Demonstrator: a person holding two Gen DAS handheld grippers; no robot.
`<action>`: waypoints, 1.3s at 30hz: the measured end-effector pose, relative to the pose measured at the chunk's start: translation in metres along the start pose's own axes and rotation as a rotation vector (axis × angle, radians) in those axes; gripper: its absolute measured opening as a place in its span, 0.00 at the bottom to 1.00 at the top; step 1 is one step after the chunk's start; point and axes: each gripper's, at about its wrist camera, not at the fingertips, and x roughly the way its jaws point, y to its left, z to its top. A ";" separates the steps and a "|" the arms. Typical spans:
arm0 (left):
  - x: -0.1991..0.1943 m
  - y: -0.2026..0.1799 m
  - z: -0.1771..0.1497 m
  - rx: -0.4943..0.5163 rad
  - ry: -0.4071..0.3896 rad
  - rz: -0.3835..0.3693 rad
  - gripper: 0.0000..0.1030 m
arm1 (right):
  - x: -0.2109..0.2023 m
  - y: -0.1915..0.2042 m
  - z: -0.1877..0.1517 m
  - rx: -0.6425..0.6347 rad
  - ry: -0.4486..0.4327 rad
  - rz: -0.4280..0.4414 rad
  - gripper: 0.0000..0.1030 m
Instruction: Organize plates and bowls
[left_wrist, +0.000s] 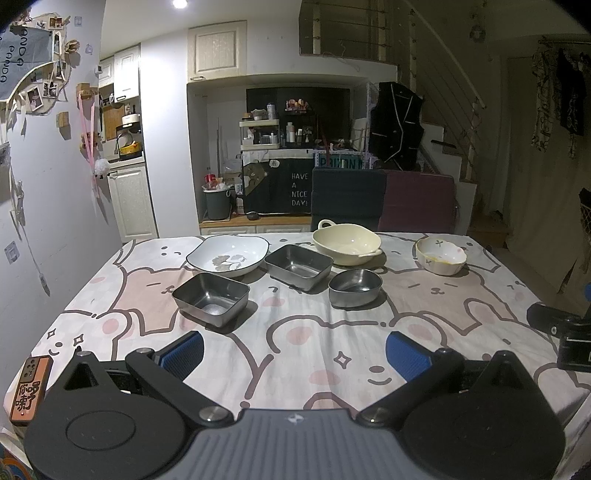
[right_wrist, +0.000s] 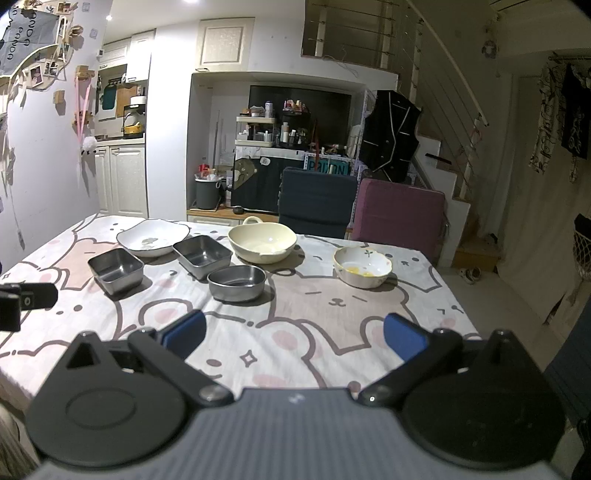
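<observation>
Several dishes stand on the bear-print tablecloth (left_wrist: 295, 332). A white leaf-pattern plate (left_wrist: 229, 255) is at the back left, with a cream two-handled bowl (left_wrist: 346, 243) and a flower-edged bowl (left_wrist: 440, 255) holding yellow residue to its right. Nearer are two rectangular steel trays (left_wrist: 211, 298) (left_wrist: 298, 265) and a round steel bowl (left_wrist: 354, 287). My left gripper (left_wrist: 294, 355) is open over the near cloth, holding nothing. My right gripper (right_wrist: 294, 334) is open too, short of the round steel bowl (right_wrist: 237, 283) and the flower-edged bowl (right_wrist: 362, 271).
Two chairs, dark blue (right_wrist: 316, 201) and maroon (right_wrist: 399, 214), stand behind the table's far edge. An orange-brown block with characters (left_wrist: 30, 387) lies at the near left corner. The table's right edge (right_wrist: 458, 295) drops to the floor; stairs rise behind.
</observation>
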 end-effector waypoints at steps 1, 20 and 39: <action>0.001 -0.001 0.000 0.000 0.000 0.000 1.00 | 0.000 0.000 0.000 0.000 0.000 0.000 1.00; 0.003 -0.003 0.005 -0.008 0.020 -0.008 1.00 | 0.009 0.003 0.003 0.003 0.022 0.014 1.00; 0.079 0.020 0.029 -0.086 0.096 0.054 1.00 | 0.076 0.016 0.025 0.022 0.129 0.096 1.00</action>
